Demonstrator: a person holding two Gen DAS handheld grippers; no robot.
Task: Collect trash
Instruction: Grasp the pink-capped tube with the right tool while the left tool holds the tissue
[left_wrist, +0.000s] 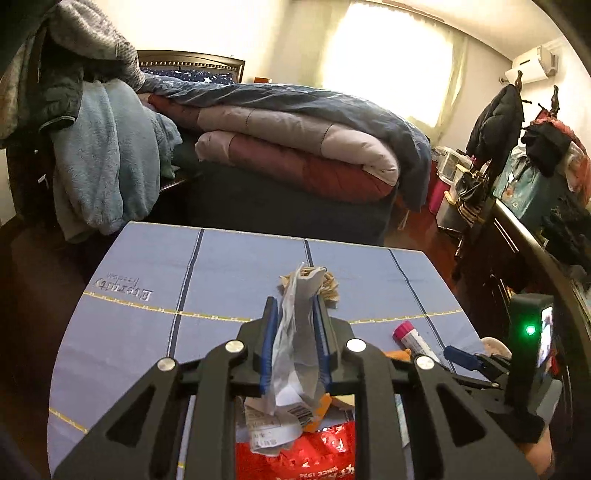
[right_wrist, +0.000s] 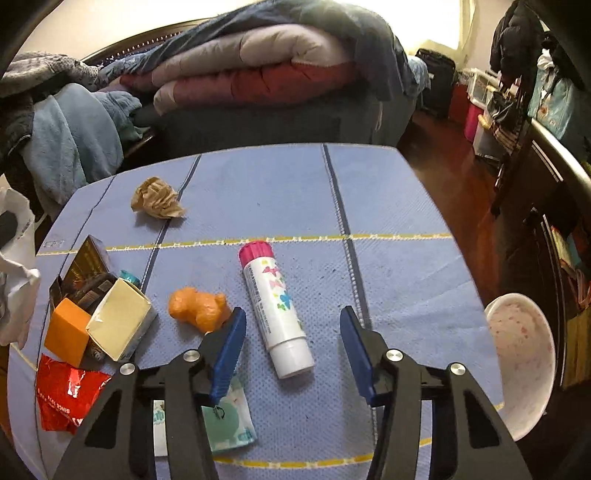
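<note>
My left gripper (left_wrist: 295, 306) is shut on the gathered neck of a thin greyish-white plastic bag (left_wrist: 295, 332), held above the blue tablecloth (left_wrist: 147, 280). Crumpled receipts (left_wrist: 269, 428) and a red wrapper (left_wrist: 317, 454) show below it. A crumpled brown paper ball (left_wrist: 325, 286) lies just beyond the fingertips. My right gripper (right_wrist: 291, 332) stands open, pointing down over a white tube with a pink cap (right_wrist: 275, 306). The tube's lower end lies between the blue pads, touching neither. A teal packet (right_wrist: 232, 417) lies under the left finger. The paper ball (right_wrist: 157, 199) lies far left.
An orange toy animal (right_wrist: 199, 308) lies left of the tube. Small boxes (right_wrist: 118, 325) and a red wrapper (right_wrist: 66, 395) cluster at the table's left. A white bowl (right_wrist: 521, 354) hangs past the right edge. A bed with folded quilts (right_wrist: 258, 74) stands behind the table.
</note>
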